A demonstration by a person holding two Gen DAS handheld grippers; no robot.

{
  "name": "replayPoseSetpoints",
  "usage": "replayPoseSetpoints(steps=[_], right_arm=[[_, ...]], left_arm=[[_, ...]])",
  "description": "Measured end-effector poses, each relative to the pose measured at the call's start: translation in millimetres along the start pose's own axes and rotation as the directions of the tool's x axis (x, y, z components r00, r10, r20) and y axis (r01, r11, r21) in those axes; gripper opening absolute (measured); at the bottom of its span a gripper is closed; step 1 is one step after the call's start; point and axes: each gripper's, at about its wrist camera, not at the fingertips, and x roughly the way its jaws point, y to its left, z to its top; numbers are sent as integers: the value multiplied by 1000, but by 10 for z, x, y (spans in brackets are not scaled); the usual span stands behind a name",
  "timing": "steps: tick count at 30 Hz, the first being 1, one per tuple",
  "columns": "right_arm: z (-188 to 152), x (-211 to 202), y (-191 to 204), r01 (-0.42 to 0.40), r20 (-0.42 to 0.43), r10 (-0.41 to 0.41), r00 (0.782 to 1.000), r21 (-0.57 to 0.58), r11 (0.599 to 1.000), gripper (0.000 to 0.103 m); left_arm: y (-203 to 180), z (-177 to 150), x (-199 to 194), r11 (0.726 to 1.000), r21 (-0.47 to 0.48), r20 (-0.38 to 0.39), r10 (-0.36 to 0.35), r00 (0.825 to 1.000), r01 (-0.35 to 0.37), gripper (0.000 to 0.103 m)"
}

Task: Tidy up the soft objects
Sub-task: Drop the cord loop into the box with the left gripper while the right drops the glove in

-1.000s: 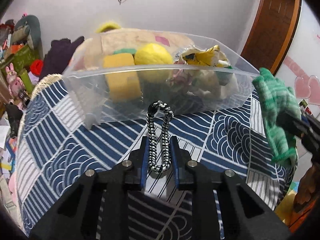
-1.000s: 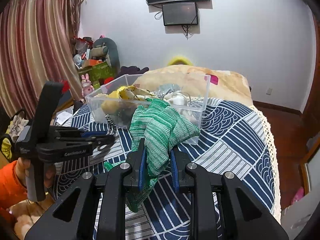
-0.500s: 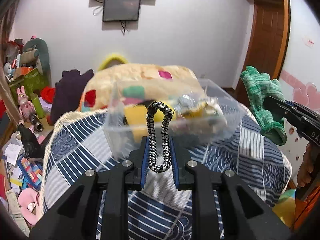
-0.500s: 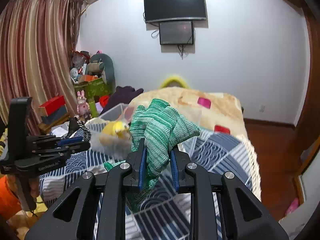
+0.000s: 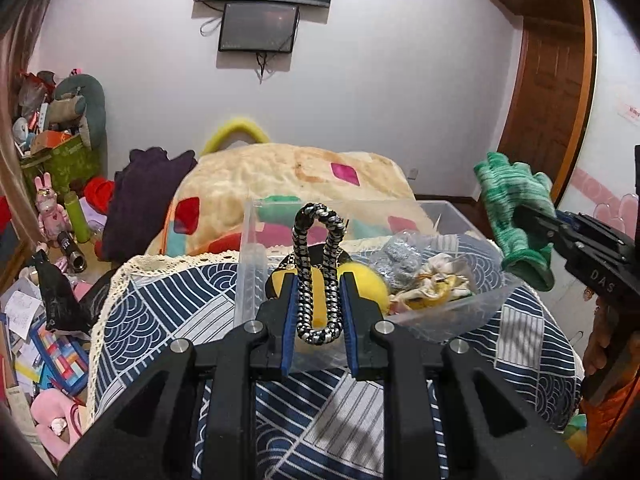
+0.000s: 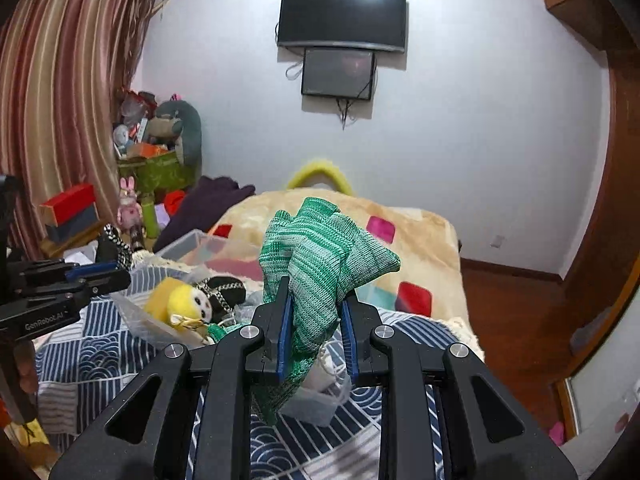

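Observation:
My left gripper (image 5: 318, 300) is shut on a black-and-white braided cord loop (image 5: 318, 272) and holds it above the near wall of a clear plastic bin (image 5: 448, 320). The bin stands on a blue patterned cloth (image 5: 160, 320) and holds a yellow plush (image 5: 364, 284), a grey knit piece and other soft items. My right gripper (image 6: 314, 320) is shut on a green knit glove (image 6: 320, 256) and holds it above the bin (image 6: 140, 316). The glove also shows at the right of the left wrist view (image 5: 516, 212).
A beige blanket with coloured patches (image 5: 288, 184) lies behind the bin. A dark purple garment (image 5: 144, 196) and toy clutter (image 5: 52, 208) are at the left. A wooden door (image 5: 548, 100) is at the right. Screens hang on the wall (image 6: 340, 44).
Both grippers have risen and now look down into the bin from above. The cord loop and the glove stay gripped. The right gripper has come nearer over the bin.

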Motion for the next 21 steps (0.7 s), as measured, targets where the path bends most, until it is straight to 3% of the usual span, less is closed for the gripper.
replayPoseSetpoints(steps=[6, 10, 15, 17, 21], right_arm=[[-76, 319, 132, -33, -86, 30, 996, -29, 999, 19], [-134, 461, 171, -32, -128, 26, 991, -48, 998, 19], [-151, 495, 158, -33, -155, 25, 988, -48, 998, 21], [-131, 493, 127, -29, -159, 22, 987, -43, 999, 24], [-129, 452, 48, -8, -157, 6, 988, -15, 1000, 44]], left_arm=[[84, 5, 240, 998, -46, -55, -47, 997, 45, 20], [57, -31, 363, 999, -40, -80, -40, 996, 37, 22], [-22, -53, 370, 1000, 1, -64, -14, 998, 14, 42], [-60, -65, 349, 1000, 20, -62, -10, 998, 11, 58], [-97, -88, 273, 999, 48, -36, 11, 999, -9, 62]])
